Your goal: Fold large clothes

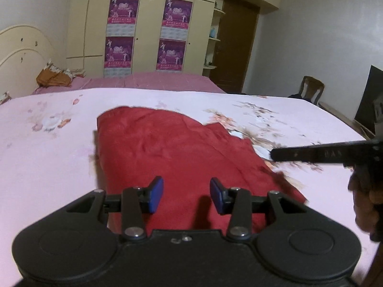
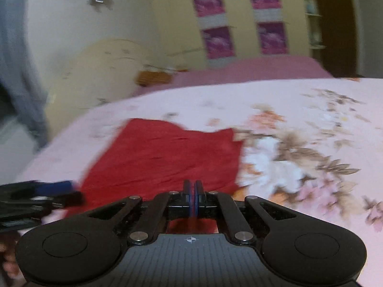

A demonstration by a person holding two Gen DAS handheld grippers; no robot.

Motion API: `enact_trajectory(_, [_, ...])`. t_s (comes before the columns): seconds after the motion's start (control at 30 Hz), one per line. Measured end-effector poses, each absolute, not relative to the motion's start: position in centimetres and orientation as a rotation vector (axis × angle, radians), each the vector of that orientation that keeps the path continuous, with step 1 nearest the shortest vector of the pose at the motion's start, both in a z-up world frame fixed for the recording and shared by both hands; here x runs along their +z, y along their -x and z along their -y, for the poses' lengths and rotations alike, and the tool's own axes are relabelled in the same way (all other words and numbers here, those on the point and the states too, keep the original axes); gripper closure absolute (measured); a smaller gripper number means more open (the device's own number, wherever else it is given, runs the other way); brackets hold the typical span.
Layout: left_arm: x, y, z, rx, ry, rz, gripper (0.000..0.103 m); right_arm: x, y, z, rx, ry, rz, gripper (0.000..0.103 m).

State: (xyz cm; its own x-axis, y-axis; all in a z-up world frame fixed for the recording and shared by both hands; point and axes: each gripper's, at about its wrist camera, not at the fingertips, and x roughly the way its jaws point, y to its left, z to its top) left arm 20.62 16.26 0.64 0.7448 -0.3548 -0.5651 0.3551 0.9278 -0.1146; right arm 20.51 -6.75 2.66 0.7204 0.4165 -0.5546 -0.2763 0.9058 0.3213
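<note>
**Red garment partly folded on the bed**

The left gripper (image 1: 186, 195) hovers with jaws apart over the near edge of the red garment (image 1: 172, 153). The right gripper (image 2: 192, 197) is clenched, seemingly on nothing, though blur hides the tips. The garment lies mid-bed (image 1: 47, 162), apparently folded once; further folds remain.

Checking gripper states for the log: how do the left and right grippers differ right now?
The left gripper has its blue pads spread apart; the right gripper has its pads pressed together. Nothing shows between the left's pads; whether the right pinches cloth cannot be told. The left's view is sharp; the right's is motion-blurred. Both are over the red garment on the floral bedsheet.
</note>
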Motion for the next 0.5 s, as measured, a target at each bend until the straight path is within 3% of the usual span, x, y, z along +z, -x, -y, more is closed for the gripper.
enact_trajectory(0.17, [-1.5,-18.4,-15.9,-0.346,0.000,-0.667,0.061,1.2,-16.6,2.7,0.488,-0.096,-0.687,0.101])
enact_trajectory(0.5, [-2.5,-17.6,-16.0,-0.307,0.000,-0.671,0.061,-2.3,-17.2,1.6,0.422,-0.039,-0.780,0.101])
